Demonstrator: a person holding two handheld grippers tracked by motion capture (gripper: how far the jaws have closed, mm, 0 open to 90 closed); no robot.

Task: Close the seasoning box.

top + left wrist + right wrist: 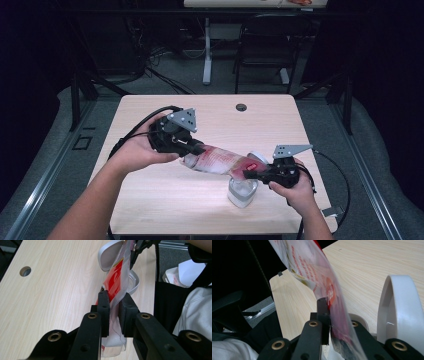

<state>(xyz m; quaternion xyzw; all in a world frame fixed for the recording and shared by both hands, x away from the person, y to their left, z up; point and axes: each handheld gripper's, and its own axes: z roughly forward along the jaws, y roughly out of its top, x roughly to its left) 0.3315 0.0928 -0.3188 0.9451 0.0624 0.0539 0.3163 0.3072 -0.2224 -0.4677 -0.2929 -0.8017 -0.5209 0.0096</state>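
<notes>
High view: left gripper [192, 146] and right gripper [250, 174] each clamped on opposite ends of plastic pouch [220, 160], stretched between them above white container [242, 192]. Step, likely: positioning pouch over container; next needs lowering.

Black fingers [103, 312], brass-ringed screw holes, grey plates, seemingly bare forearms.

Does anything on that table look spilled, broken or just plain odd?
Nothing looks spilled or broken. The clear plastic bag with red print hangs stretched above the wooden table, pinched between the left gripper and the right gripper. Under its right end a white flip-top container stands with its lid open.
</notes>
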